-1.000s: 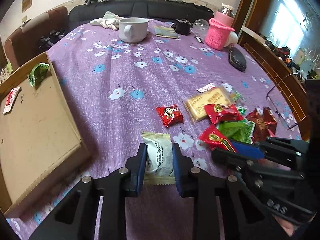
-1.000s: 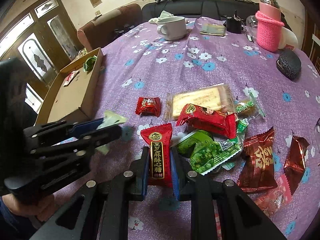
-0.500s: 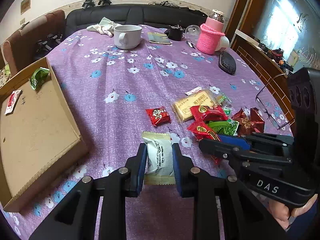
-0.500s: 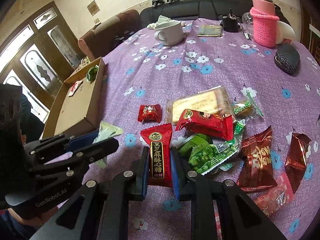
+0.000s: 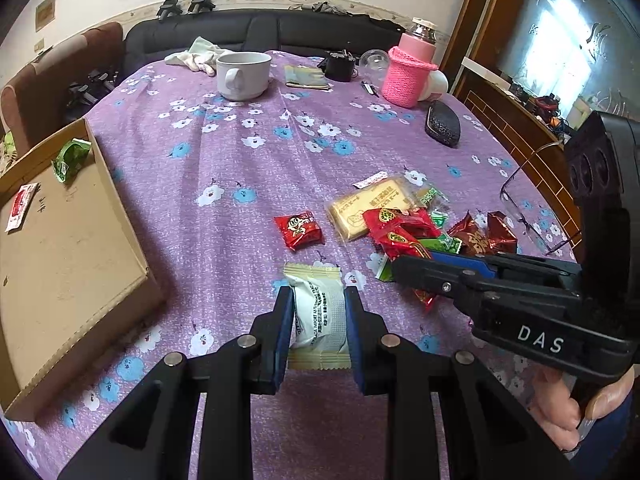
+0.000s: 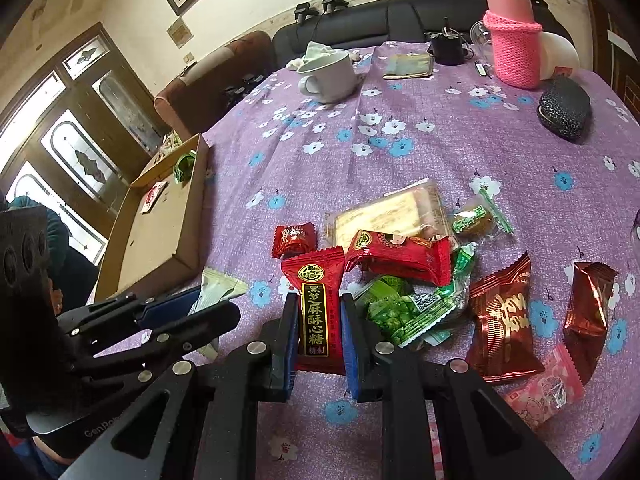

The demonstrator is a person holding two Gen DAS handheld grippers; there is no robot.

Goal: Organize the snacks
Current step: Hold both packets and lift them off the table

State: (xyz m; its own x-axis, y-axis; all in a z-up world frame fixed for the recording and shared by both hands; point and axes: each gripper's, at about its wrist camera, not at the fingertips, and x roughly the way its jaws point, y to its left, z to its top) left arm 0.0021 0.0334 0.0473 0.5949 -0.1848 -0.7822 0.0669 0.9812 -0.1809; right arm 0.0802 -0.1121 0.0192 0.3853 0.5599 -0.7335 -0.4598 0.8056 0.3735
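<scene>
Left wrist: white packet [image 5: 319, 312], crimped cream ends, pinched in left tool [image 5: 319, 320].

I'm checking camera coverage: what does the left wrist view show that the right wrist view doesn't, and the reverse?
Only the left wrist view shows the white snack packet face-on between the left gripper fingers, plus the glass dish at the table's right edge.

Only the right wrist view shows the pink candy packet and the full label of the red sesame candy in the right gripper.

Both show the cardboard box, white mug, pink-sleeved bottle and the snack pile.
</scene>
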